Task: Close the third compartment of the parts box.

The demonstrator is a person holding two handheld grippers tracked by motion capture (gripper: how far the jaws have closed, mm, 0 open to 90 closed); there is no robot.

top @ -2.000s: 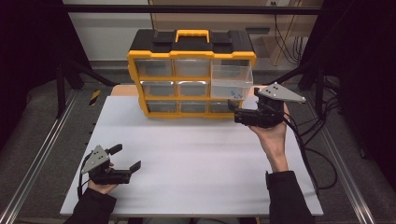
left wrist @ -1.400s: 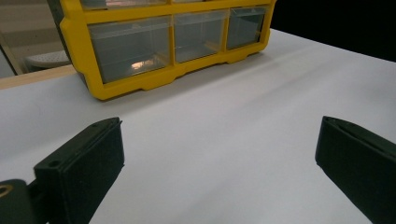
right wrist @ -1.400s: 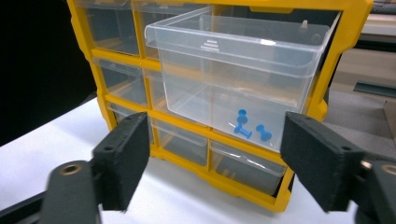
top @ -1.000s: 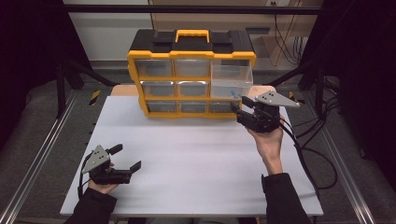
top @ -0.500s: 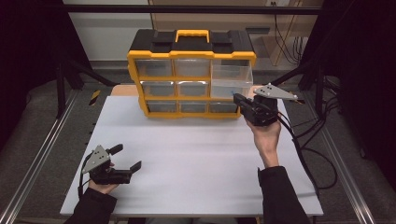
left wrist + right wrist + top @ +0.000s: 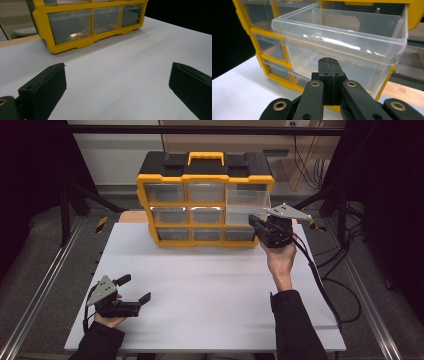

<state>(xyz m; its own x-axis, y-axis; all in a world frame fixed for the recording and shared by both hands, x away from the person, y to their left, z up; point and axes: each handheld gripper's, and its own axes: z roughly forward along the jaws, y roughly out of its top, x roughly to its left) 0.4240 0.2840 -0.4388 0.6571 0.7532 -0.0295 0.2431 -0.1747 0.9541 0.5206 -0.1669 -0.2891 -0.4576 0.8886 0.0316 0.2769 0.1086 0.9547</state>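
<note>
Just behind the pinched-together right claw [image 6: 329, 75] stands the pulled-out clear drawer [image 6: 342, 42].

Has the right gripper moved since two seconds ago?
Yes. The right gripper has moved up the view, closer to the organizer's open clear drawer.

The drawer cabinet [image 6: 205, 200] stands on the tabletop [image 6: 210, 290] at twelve o'clock. Its drawer [image 6: 247, 206] at the one o'clock corner juts forward, the right hand-held gripper [image 6: 257, 226] just before it. The left hand-held gripper [image 6: 134, 290] sits at seven o'clock, well apart.
</note>
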